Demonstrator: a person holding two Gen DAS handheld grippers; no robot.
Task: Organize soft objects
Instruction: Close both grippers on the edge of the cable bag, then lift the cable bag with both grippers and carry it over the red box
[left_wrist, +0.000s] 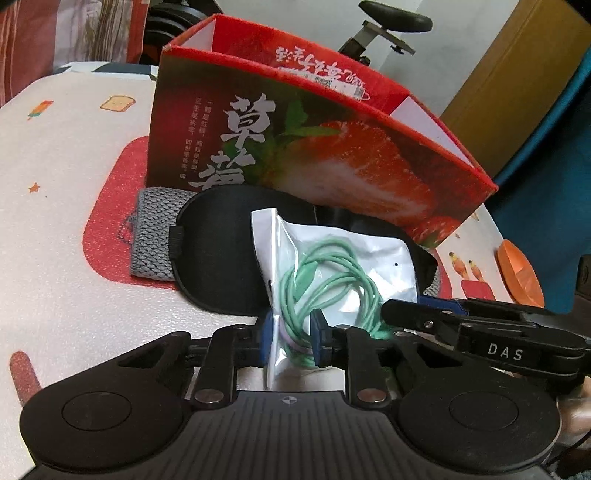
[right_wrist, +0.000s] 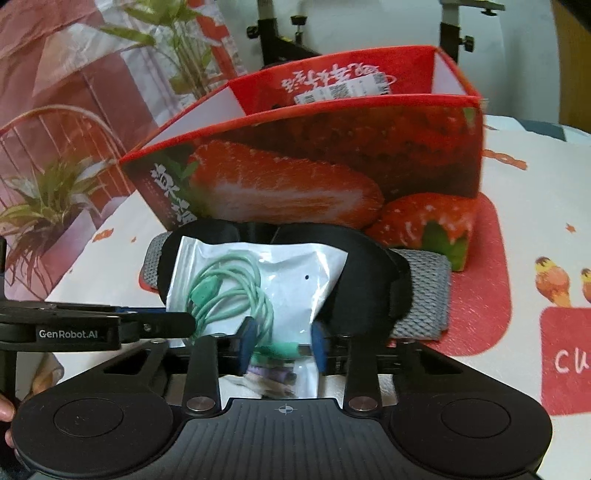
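A clear plastic bag (left_wrist: 332, 258) with a coiled green cable (left_wrist: 332, 284) inside stands on edge over a black eye mask (left_wrist: 218, 258), which lies on a grey knit cloth (left_wrist: 151, 236) on the desk (left_wrist: 55, 221). Both the left gripper (left_wrist: 291, 334) and the right gripper (right_wrist: 282, 345) have their fingers nearly closed, pinching the bag's near edge. Just behind stands a red strawberry box (left_wrist: 332, 162)

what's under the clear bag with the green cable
Under the clear bag lies a black eye mask, and beneath that a grey knitted cloth on the table. The middle of both is covered.
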